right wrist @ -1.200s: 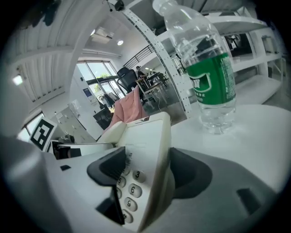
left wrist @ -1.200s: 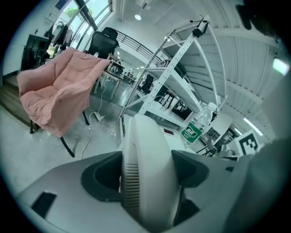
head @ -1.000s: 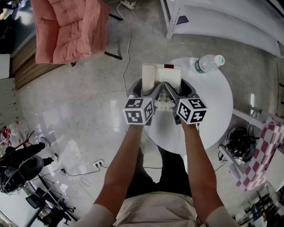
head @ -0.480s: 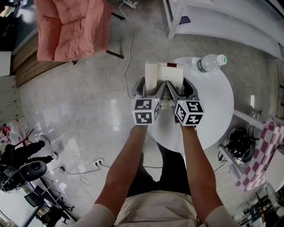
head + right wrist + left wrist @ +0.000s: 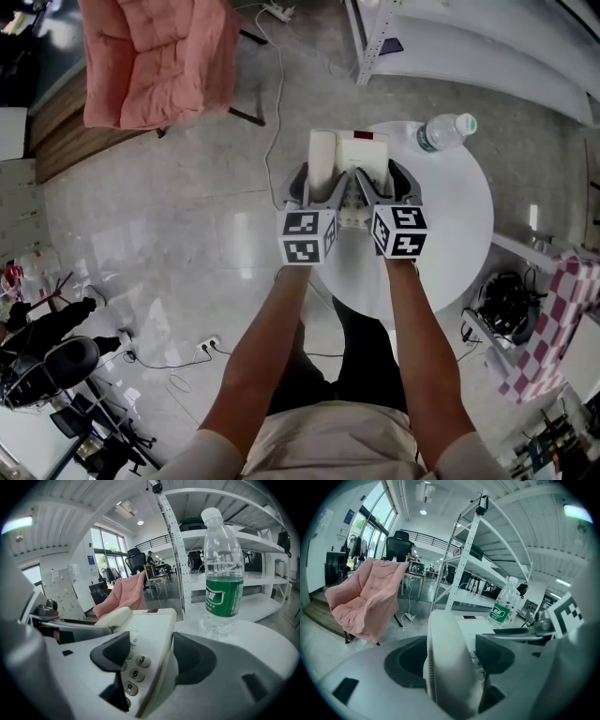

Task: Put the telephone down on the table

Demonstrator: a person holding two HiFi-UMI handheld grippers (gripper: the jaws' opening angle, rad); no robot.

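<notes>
The telephone [image 5: 349,155] was at the table's [image 5: 450,225] eleven o'clock, with the left gripper [image 5: 312,183] clamped across its handset [image 5: 445,658] and the right gripper [image 5: 386,180] clamped on its keypad edge. To me this looked like the setting-down itself. Next it wanted a level lowering clear of the bottle [image 5: 441,131] at one o'clock, then both grips released.

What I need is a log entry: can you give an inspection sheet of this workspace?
Surface: round white table.
Job's things: telephone, held over the table's left part; whether it touches the table is unclear.
Clutter: bottle, upright, right of the telephone and apart from it.
Grippers: left gripper shut on the telephone's handset side; right gripper shut on its keypad side.
Cables: white cord on the floor beyond the table.
Surroundings: pink chair, white shelving.
</notes>
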